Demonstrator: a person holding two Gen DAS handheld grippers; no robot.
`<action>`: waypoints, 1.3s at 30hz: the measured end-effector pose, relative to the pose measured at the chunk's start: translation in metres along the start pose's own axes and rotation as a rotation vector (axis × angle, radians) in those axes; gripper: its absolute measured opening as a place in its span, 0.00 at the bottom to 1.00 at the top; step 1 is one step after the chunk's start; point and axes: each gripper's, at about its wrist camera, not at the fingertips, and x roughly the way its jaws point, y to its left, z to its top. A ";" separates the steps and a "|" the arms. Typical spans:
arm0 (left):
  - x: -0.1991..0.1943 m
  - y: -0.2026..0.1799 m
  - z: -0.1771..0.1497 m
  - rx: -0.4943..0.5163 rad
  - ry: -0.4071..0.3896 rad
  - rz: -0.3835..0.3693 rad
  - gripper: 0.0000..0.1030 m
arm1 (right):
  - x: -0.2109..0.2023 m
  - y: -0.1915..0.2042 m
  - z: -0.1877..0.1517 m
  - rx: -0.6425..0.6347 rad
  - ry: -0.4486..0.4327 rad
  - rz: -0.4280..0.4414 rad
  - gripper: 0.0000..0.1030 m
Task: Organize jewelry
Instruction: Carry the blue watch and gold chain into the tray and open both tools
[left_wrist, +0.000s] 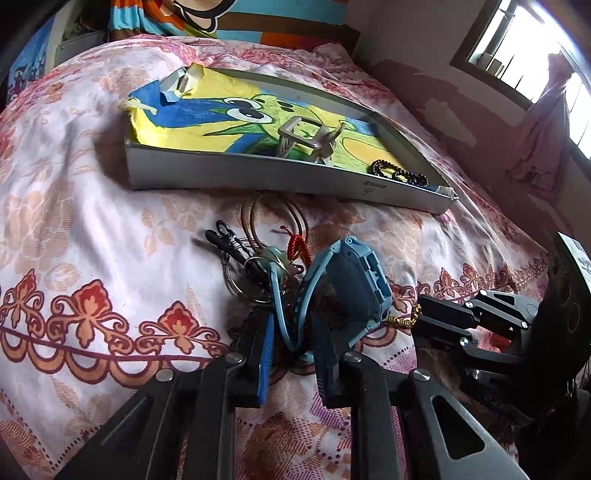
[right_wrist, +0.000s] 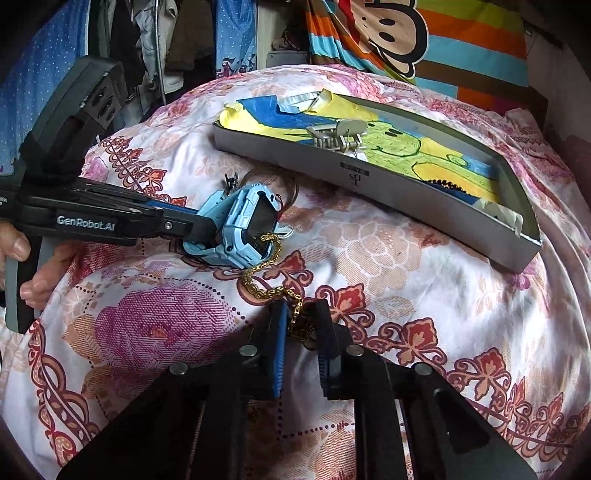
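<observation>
My left gripper (left_wrist: 291, 332) is shut on the strap of a light-blue watch (left_wrist: 354, 284), also seen in the right wrist view (right_wrist: 243, 229). My right gripper (right_wrist: 301, 321) is shut on a gold chain (right_wrist: 266, 284) that trails up to the watch face; that gripper also shows in the left wrist view (left_wrist: 439, 321). A pile of key rings, a black clip and a red cord (left_wrist: 255, 254) lies under the watch. The grey tray (left_wrist: 258, 177) holds a grey hair claw (left_wrist: 306, 140) and a dark bead bracelet (left_wrist: 399, 171).
All lies on a floral bedspread (left_wrist: 74, 206). The tray (right_wrist: 406, 192) is lined with a yellow-blue drawing. A striped monkey pillow (right_wrist: 424, 37) stands behind it. A window (left_wrist: 535, 55) is at the right. Hanging clothes (right_wrist: 147, 44) are at the far left.
</observation>
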 end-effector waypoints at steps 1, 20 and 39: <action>-0.001 -0.001 0.000 0.001 -0.002 0.012 0.14 | -0.001 0.000 0.000 0.003 -0.006 -0.007 0.03; -0.055 -0.025 -0.014 -0.036 -0.031 0.150 0.08 | -0.056 -0.002 0.009 0.015 -0.184 -0.049 0.02; -0.094 -0.058 0.032 -0.082 -0.179 0.149 0.08 | -0.122 -0.027 0.046 0.067 -0.406 -0.115 0.02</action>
